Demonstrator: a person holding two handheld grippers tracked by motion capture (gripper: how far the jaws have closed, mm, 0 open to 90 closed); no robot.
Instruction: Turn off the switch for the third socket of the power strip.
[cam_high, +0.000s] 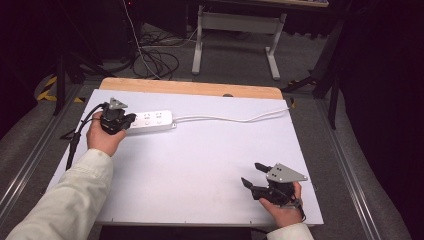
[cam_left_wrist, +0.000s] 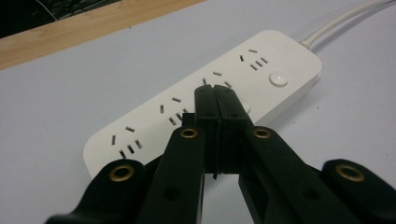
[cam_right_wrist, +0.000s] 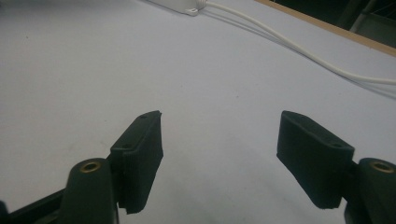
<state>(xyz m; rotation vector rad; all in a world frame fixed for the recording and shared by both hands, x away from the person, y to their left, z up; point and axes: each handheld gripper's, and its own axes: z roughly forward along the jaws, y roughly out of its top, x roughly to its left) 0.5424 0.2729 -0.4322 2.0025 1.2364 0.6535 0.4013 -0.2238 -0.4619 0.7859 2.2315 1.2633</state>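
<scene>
Work in hand: the left tongs (cam_left_wrist: 217, 95) are brought down onto a white power strip (cam_left_wrist: 205, 100) — by the look of it to press one of its round buttons.
Power strip: lies flat at the far left of the worktop (cam_high: 200, 165), its white cord (cam_high: 235, 119) trailing off to the right edge; three socket groups face up, each with a button beside it.
Left tongs: pressed together with nothing between them, the joined tip over the strip's middle, right where the middle button (cam_left_wrist: 244, 108) peeks out.
Contact: whether the tip already bears on that button I cannot tell.
Right tongs: (cam_right_wrist: 219, 140) spread wide and empty, resting low at the near right of the worktop, well apart from the strip.
Done so far: approach and closing of the left tongs look complete.
Left to do: the press itself — or its release — and any further buttons; no indicator light shows either way.
</scene>
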